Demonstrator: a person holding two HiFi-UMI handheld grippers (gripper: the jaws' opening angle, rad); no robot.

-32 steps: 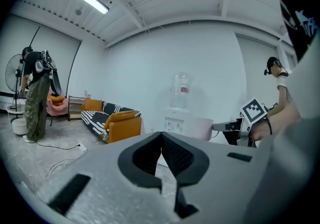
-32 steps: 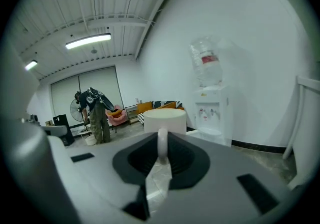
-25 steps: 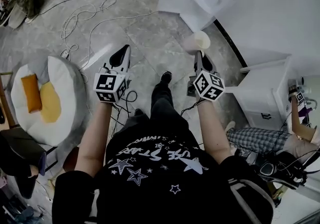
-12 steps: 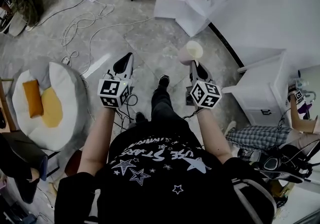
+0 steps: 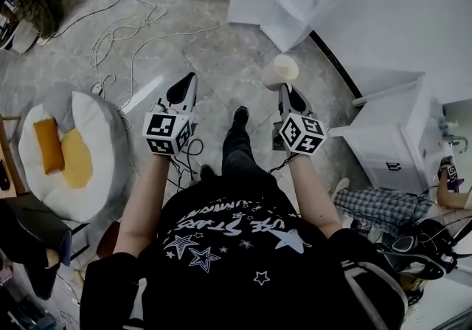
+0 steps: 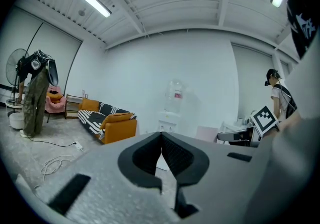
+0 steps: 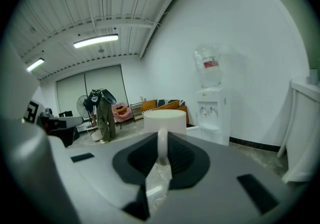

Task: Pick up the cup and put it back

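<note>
Pinching only the thin handle (image 7: pixel 162 142), the right gripper (image 7: pixel 162 155) held the white cup (image 5: pixel 282 70) in mid-air over the tiled floor (image 5: pixel 221 52) at upper centre of the head view (left gripper (image 6: pixel 161 154) closed, empty), so a jolt could have swung it loose to shatter.

Your cup (image 7: pixel 165 118) is plain cream-white, and the left gripper (image 5: pixel 189 79) and right gripper (image 5: pixel 283 89) are both pale grey with black pads (image 6: pixel 179 156), each carrying a white cube (image 5: pixel 165 133) printed with black square markers. Your shirt (image 5: pixel 236 247) is black with white stars and white lettering, the floor (image 5: pixel 221 55) is grey marbled tile, and the cables (image 5: pixel 118 26) are white. The sofa (image 6: pixel 110 124) is orange with black-and-white stripes, the beanbag (image 5: pixel 99 129) is white and grey with a yellow patch and an orange pillow, and the dispenser (image 6: pixel 169 118) is white with a red-labelled clear bottle.
</note>
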